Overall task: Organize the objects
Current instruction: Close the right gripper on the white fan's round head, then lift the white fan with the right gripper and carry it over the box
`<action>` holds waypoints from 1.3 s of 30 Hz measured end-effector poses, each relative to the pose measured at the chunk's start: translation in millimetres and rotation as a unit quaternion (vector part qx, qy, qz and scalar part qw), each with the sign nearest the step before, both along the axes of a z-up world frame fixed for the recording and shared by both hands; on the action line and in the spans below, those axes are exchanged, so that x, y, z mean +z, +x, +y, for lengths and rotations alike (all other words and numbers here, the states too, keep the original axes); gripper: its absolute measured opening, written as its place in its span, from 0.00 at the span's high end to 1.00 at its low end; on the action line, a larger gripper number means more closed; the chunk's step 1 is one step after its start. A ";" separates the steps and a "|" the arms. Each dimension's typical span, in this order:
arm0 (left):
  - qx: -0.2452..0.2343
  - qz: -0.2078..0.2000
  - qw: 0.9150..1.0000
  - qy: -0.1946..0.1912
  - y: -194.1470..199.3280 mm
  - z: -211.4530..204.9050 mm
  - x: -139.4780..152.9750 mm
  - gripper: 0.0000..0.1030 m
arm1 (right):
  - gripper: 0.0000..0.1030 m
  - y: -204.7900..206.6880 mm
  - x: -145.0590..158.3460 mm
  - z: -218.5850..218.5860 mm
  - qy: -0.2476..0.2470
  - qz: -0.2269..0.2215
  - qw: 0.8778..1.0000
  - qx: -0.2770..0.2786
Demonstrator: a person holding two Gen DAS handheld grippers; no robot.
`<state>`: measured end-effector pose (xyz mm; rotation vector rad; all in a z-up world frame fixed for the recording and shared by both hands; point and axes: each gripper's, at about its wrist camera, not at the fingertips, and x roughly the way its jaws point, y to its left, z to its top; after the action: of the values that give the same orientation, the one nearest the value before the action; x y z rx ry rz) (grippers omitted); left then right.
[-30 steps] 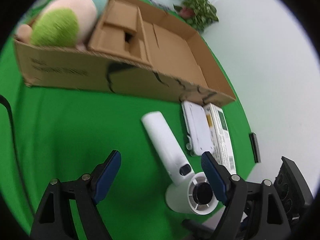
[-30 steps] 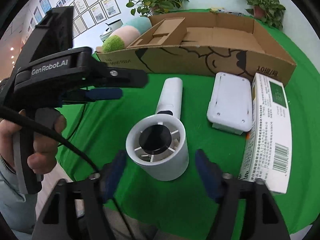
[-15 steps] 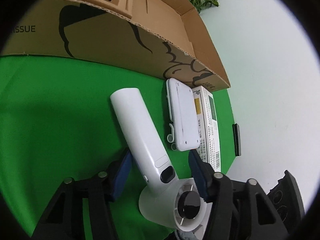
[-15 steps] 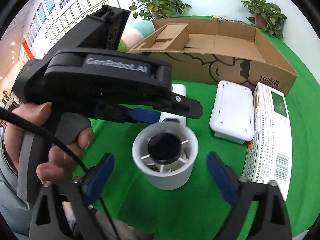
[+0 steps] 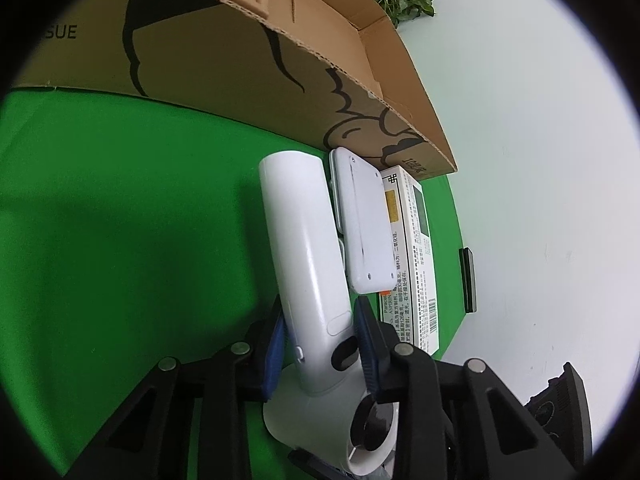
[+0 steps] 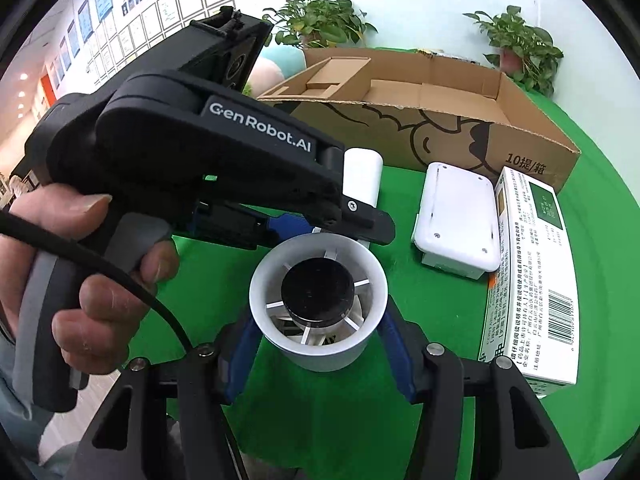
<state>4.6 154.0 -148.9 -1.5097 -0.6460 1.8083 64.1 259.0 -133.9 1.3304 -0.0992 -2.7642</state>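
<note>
A white hair dryer (image 5: 304,264) lies on the green cloth, its handle pointing toward the cardboard box (image 5: 248,52). My left gripper (image 5: 320,344) is shut on the handle near the barrel. In the right wrist view the round barrel (image 6: 320,300) faces the camera, and my right gripper (image 6: 320,340) is shut on its two sides. A white flat device (image 6: 458,220) and a white-green medicine box (image 6: 528,280) lie to the right of the dryer.
The open cardboard box (image 6: 440,128) with a cardboard insert stands behind the objects, with a plush toy (image 6: 276,64) behind its left end. Potted plants (image 6: 516,44) stand at the back. The table edge and a small black object (image 5: 467,280) are at the right.
My left gripper moved forward and closed on the dryer handle. My right gripper moved in and closed on the barrel.
</note>
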 end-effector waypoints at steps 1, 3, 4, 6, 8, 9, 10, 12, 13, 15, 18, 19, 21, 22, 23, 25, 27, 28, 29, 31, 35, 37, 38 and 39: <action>-0.001 0.002 1.000 -0.003 1.1 0.5 1.1 0.71 | 0.47 0.8 -0.3 0.2 -0.002 0.003 1.000 0.000; -0.003 0.008 1.000 -0.004 3.2 1.3 4.2 0.72 | 0.48 2.4 -0.6 1.1 -0.009 0.008 1.000 -0.003; -0.004 0.011 1.000 0.001 4.6 1.4 7.4 0.73 | 0.48 3.8 0.2 2.8 -0.018 0.011 1.000 -0.007; -0.009 0.021 1.000 0.006 6.5 1.2 15.6 0.74 | 0.48 7.3 1.3 4.3 -0.036 0.016 0.999 -0.017; -0.015 0.043 0.999 -0.007 7.2 4.3 28.0 0.74 | 0.48 10.1 4.9 3.1 -0.040 0.025 0.999 -0.020; -0.016 0.053 0.998 -0.008 8.1 4.0 34.9 0.74 | 0.48 11.2 9.0 2.8 -0.042 0.032 0.998 -0.021; -0.016 0.061 0.998 -0.007 8.3 3.3 42.1 0.74 | 0.48 13.1 13.2 2.7 -0.043 0.039 0.998 -0.021; -0.017 0.079 0.997 -0.006 8.6 2.4 57.2 0.75 | 0.48 17.0 26.0 1.4 -0.038 0.060 0.997 -0.022; -0.017 0.089 0.996 -0.007 8.9 2.3 65.0 0.75 | 0.48 17.3 32.5 1.1 -0.038 0.070 0.997 -0.022; -0.023 0.119 0.993 -0.002 10.1 3.3 87.7 0.75 | 0.48 21.0 45.7 1.4 -0.038 0.097 0.994 -0.028; -0.030 0.169 0.985 -0.009 13.1 5.4 121.4 0.75 | 0.48 23.7 69.2 -2.1 -0.026 0.143 0.989 -0.035; -0.031 0.185 0.982 -0.009 13.5 5.5 134.0 0.75 | 0.48 22.8 78.6 -1.6 -0.026 0.157 0.987 -0.035; -0.031 0.208 0.978 -0.009 14.0 8.7 153.8 0.75 | 0.48 20.0 95.6 -0.4 -0.020 0.178 0.983 -0.035; -0.031 0.221 0.975 -0.009 16.4 8.1 164.2 0.75 | 0.48 20.1 102.4 -0.4 -0.018 0.187 0.982 -0.035; -0.031 0.231 0.972 -0.010 17.4 3.1 175.1 0.75 | 0.48 19.3 110.9 0.0 -0.016 0.197 0.980 -0.034; -0.029 0.251 0.968 -0.014 5.3 18.5 191.4 0.75 | 0.48 12.7 124.3 3.4 -0.013 0.211 0.977 -0.031; -0.027 0.267 0.963 -0.013 -0.9 5.4 213.9 0.75 | 0.48 11.2 136.7 3.9 -0.011 0.222 0.975 -0.028; -0.026 0.274 0.961 -0.012 -2.0 6.2 224.1 0.75 | 0.48 11.0 145.0 4.7 -0.009 0.228 0.973 -0.026; -0.025 0.282 0.959 -0.013 -1.3 7.8 236.6 0.75 | 0.48 9.3 151.4 5.0 -0.007 0.235 0.972 -0.025; -0.017 0.296 0.955 -0.022 -6.6 11.6 252.5 0.75 | 0.48 4.4 163.0 6.4 -0.006 0.246 0.969 -0.020; -0.005 0.308 0.950 -0.045 -1.1 2.4 274.9 0.75 | 0.48 -19.3 181.2 14.9 -0.022 0.249 0.968 -0.007; 0.004 0.308 0.950 -0.059 -15.6 3.8 279.9 0.75 | 0.48 -40.3 187.3 22.0 -0.037 0.235 0.971 0.010; 0.007 0.306 0.950 -0.067 -23.9 4.2 284.6 0.75 | 0.48 -49.4 190.1 25.6 -0.044 0.229 0.972 0.018; 0.011 0.302 0.950 -0.074 -33.3 5.6 285.0 0.75 | 0.48 -61.7 192.3 30.5 -0.053 0.218 0.974 0.027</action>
<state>-28.7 159.6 136.1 -0.9423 -0.2280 2.2247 2.4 289.5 58.4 0.6682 -0.1789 -2.8804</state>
